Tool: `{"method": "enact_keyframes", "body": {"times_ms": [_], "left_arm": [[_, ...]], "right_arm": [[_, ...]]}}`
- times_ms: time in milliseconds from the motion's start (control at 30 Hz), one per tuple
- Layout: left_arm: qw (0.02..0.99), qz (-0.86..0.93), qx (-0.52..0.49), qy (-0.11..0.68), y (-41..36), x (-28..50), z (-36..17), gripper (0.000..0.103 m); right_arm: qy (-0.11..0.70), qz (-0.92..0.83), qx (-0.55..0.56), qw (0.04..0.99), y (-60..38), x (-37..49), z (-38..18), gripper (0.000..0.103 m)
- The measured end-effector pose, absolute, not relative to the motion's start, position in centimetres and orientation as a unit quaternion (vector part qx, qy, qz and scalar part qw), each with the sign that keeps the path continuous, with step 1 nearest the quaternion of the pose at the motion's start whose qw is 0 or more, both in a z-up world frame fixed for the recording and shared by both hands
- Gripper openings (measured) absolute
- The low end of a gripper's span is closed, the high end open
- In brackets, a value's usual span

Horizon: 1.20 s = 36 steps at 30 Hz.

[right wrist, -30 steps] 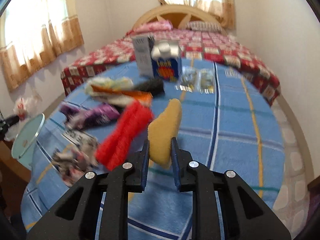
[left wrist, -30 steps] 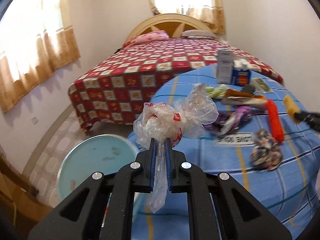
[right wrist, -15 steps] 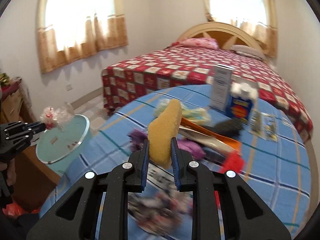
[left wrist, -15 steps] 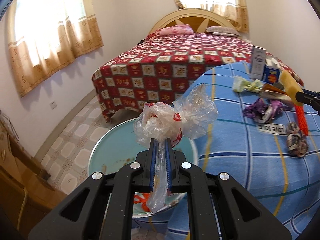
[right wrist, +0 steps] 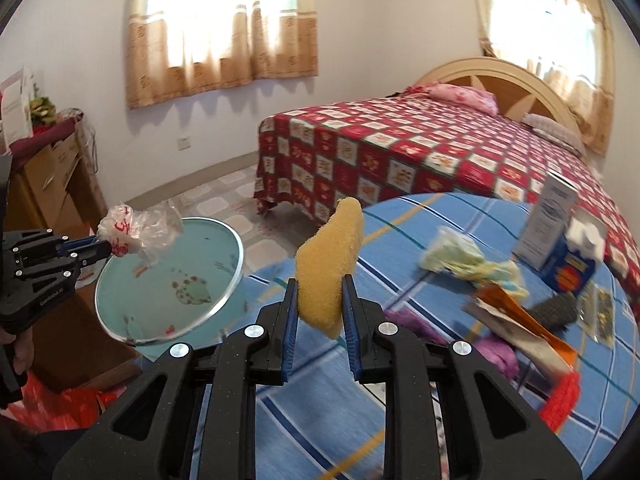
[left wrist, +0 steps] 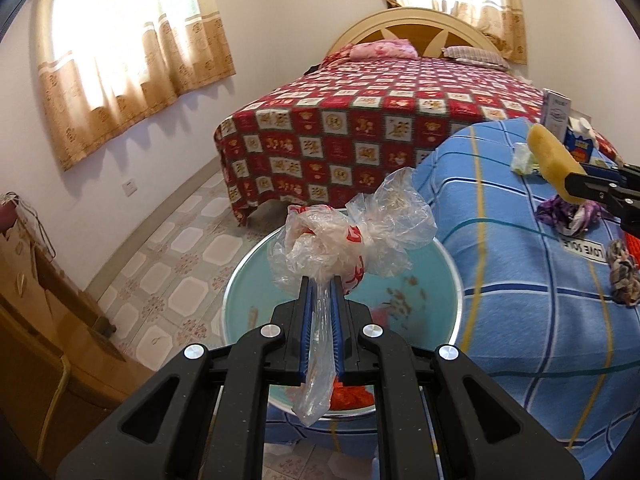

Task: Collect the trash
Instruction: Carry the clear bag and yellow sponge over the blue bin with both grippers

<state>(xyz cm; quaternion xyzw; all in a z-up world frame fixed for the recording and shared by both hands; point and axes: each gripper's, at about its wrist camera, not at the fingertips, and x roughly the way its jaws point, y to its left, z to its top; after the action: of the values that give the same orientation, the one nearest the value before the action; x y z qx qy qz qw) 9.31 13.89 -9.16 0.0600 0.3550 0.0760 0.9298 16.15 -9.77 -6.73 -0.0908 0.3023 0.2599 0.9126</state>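
The left claw [left wrist: 320, 300], clenched on a plastic bag [left wrist: 348, 236], hangs over the basin [right wrist: 168, 280], seemingly nearer than the right claw [right wrist: 320, 300] gripping a sponge [right wrist: 330, 264].

bright window [right wrist: 224, 12] glare, fisheye warp, blurred right edge

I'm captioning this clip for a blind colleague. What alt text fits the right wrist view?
The right gripper holds a yellow sponge upright above a blue checked tablecloth strewn with litter. At left, the left gripper holds a crumpled plastic bag over a round light-blue basin; a red patchwork bed stands behind.
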Motion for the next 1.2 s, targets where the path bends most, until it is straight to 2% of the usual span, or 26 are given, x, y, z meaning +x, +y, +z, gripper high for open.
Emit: {"method": "enact_keyframes", "body": {"times_ms": [433, 1200], "left_arm": [[0.922, 0.109, 0.048, 0.368, 17.1, 9.0, -9.9, 0.009], [0.920, 0.124, 0.037, 0.371, 18.5, 9.0, -10.0, 0.009]], "right_arm": [[0.306, 0.298, -0.118, 0.896, -5.4, 17.3, -7.6, 0.022], [0.305, 0.330, -0.148, 0.881, -2.3, 17.0, -8.5, 0.022]]}}
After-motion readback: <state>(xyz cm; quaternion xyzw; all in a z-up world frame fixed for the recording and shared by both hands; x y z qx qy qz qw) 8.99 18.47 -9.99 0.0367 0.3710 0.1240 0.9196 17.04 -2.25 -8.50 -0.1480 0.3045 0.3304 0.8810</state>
